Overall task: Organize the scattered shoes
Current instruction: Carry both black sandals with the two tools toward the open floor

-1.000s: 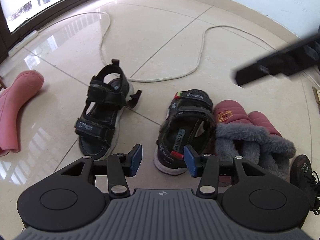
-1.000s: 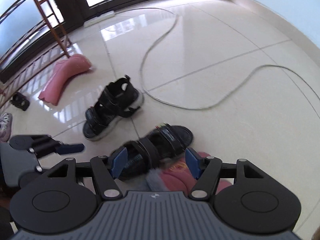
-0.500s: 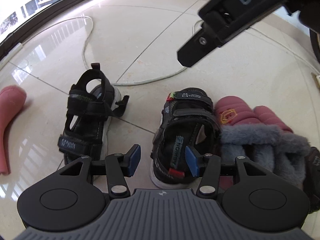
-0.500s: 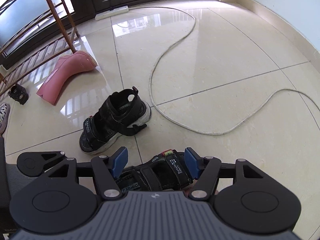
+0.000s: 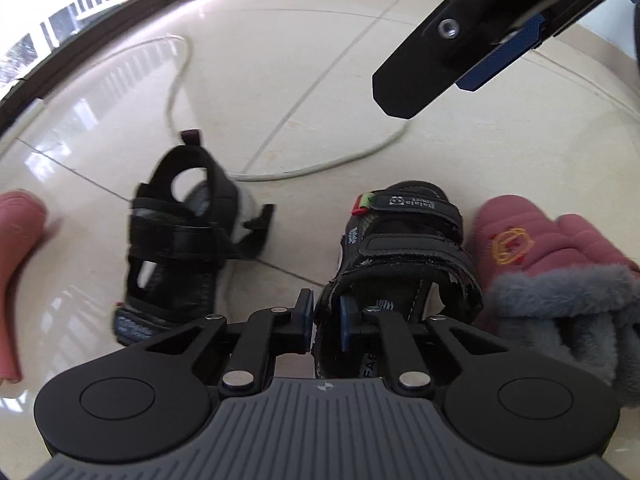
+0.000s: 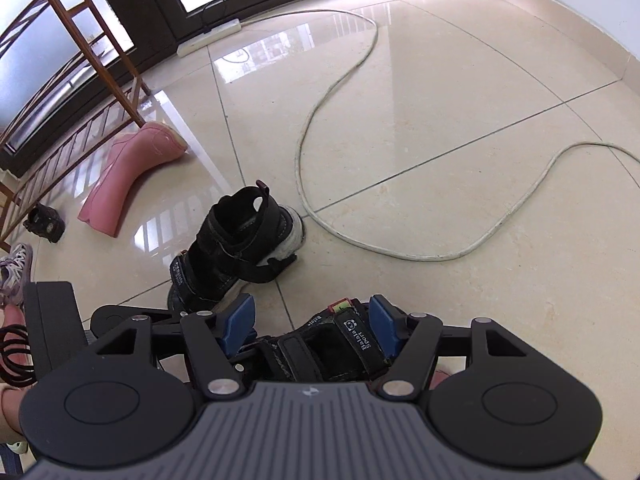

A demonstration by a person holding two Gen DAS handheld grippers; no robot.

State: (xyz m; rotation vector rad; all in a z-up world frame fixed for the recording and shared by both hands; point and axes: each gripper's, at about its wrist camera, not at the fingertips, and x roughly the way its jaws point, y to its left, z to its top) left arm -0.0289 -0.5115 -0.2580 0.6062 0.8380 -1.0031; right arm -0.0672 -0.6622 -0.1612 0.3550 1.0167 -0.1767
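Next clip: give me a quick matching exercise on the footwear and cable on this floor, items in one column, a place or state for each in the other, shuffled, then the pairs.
Items
1. near black sandal
2. far black sandal
3. maroon fur-lined slippers
4. white cable

Places or states
A. snakes across the tiles beyond the sandals
B. its heel wall sits between the closing jaws of the left hand-held gripper
C. right beside the near sandal, fur collars grey
D. stands apart on the floor, no gripper on it

Pairs: 1-B, 2-D, 3-C, 4-A
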